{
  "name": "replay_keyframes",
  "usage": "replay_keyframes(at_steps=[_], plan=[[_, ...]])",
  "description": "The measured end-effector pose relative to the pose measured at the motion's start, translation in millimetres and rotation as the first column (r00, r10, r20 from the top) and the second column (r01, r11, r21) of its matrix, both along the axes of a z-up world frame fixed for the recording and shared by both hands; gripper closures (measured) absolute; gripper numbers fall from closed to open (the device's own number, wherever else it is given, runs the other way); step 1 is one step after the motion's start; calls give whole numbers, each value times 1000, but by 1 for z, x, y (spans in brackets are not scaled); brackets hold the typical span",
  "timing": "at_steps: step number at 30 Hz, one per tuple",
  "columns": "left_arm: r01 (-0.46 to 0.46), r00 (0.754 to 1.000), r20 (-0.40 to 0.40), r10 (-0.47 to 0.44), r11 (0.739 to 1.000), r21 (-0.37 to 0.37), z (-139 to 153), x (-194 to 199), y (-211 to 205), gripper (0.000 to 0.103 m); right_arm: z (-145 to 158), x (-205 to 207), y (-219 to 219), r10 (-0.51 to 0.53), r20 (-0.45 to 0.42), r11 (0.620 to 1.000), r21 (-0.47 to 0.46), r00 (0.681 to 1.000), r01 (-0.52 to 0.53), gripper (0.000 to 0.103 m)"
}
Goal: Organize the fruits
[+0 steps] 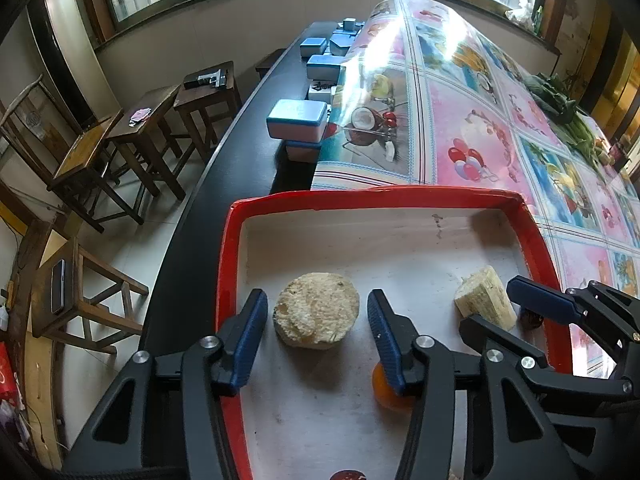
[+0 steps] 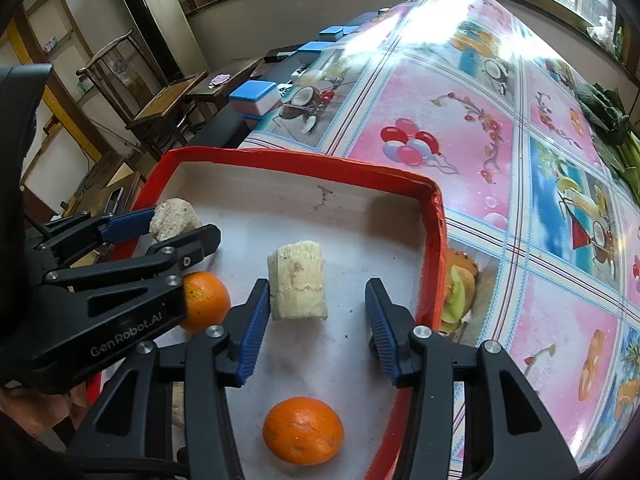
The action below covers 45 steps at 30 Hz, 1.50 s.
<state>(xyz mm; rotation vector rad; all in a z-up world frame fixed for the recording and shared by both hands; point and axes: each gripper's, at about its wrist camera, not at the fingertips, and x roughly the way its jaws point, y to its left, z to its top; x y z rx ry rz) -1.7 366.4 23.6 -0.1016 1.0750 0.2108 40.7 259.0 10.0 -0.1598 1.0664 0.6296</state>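
Left gripper (image 1: 318, 320) spread wide around the round slice (image 1: 316, 311), ready to pinch. Right gripper (image 2: 316, 314) gaping beside the pale chunk (image 2: 297, 282); oranges (image 2: 303, 430) waiting inside the red tray (image 2: 434, 240), perhaps for grouping.

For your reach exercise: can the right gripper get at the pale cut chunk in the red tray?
Probably yes: the right gripper is open, the pale chunk lies just ahead beside one jaw, nothing between.
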Motion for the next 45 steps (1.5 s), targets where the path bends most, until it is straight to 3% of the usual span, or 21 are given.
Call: replay_keyframes(at_steps=[12, 14, 22, 27, 29, 36, 41, 45], plan=[[-2, 1000, 3, 2, 1000, 9, 4, -1, -5, 43, 8, -9, -10, -3, 13, 1000, 7, 1000, 3, 53], [-12, 1000, 7, 12, 999, 34, 7, -4, -7, 34, 10, -9, -11, -3, 16, 1000, 8, 1000, 3, 53], [-17, 999, 28, 16, 1000, 15, 19, -13, -10, 27, 23, -17, -22, -15, 38, 1000, 28, 999, 14, 48], [-51, 996, 72, 52, 999, -10, 34, -27, -10, 12, 35, -28, -33, -32, 48, 998, 58, 998, 29, 42], [-76, 993, 85, 76, 997, -8, 41, -33, -10, 1, 41, -34, -38, -36, 53, 996, 77, 998, 32, 41], [-80, 984, 150, 94, 992, -98, 64, -63, -14, 0, 67, -78, -66, -26, 124, 995, 100, 992, 14, 38], [-73, 987, 130, 98, 980, -183, 68, -77, -24, 0, 81, -111, -92, -25, 178, 994, 109, 984, 5, 37], [-80, 989, 119, 93, 990, -113, 76, -93, -45, 1, 86, -132, -111, -16, 223, 996, 93, 975, -5, 36]])
